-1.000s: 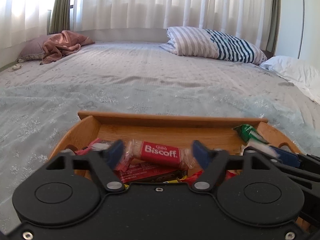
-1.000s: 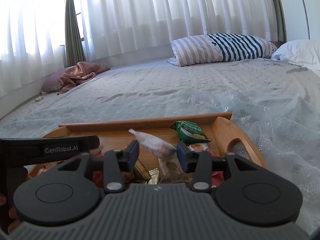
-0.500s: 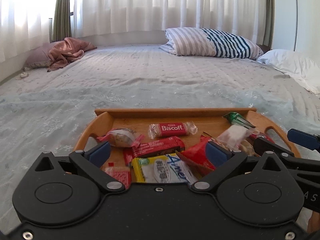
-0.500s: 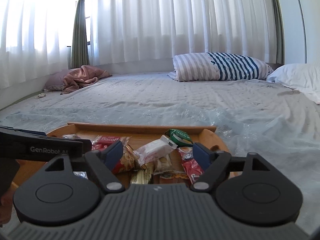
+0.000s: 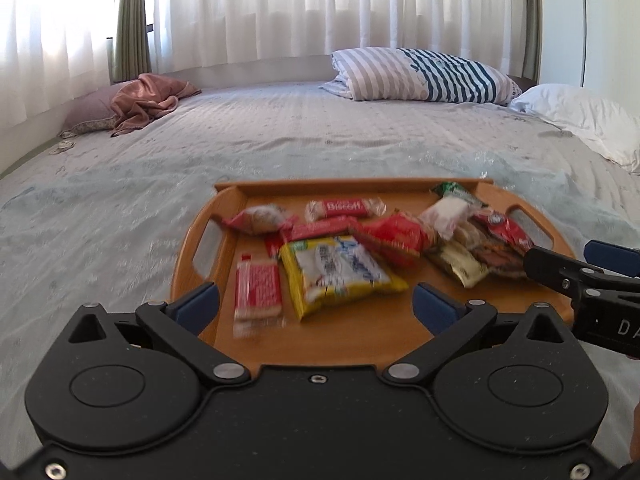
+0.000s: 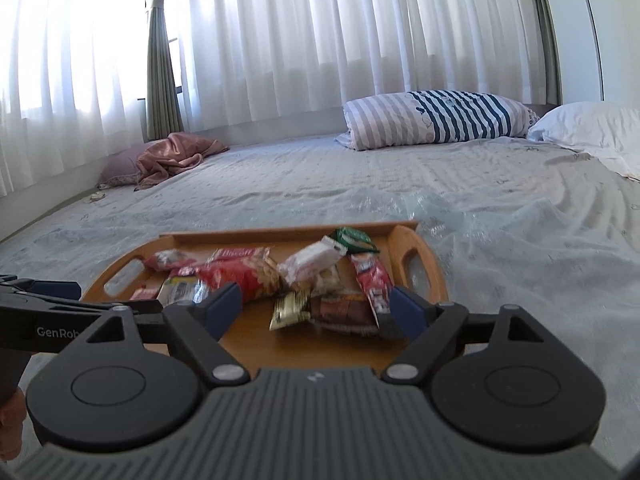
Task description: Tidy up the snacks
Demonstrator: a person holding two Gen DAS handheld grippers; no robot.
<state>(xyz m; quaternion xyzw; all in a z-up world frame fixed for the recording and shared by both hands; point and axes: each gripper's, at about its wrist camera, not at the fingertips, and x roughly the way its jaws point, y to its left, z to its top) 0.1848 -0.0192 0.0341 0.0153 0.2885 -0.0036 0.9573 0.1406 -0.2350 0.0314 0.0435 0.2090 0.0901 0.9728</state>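
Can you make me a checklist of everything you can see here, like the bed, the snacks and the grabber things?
Surface: pale patterned bedspread, rumpled.
Job's things: wooden tray holding wrapped snacks: Biscoff packet, yellow packet, green packet.
Clutter: pink cloth far left.
Grippers: left gripper and right gripper open, jaws just opened wider, nothing between them.
Cables: nothing seen.
Surroundings: striped pillow, white pillow, white curtains.
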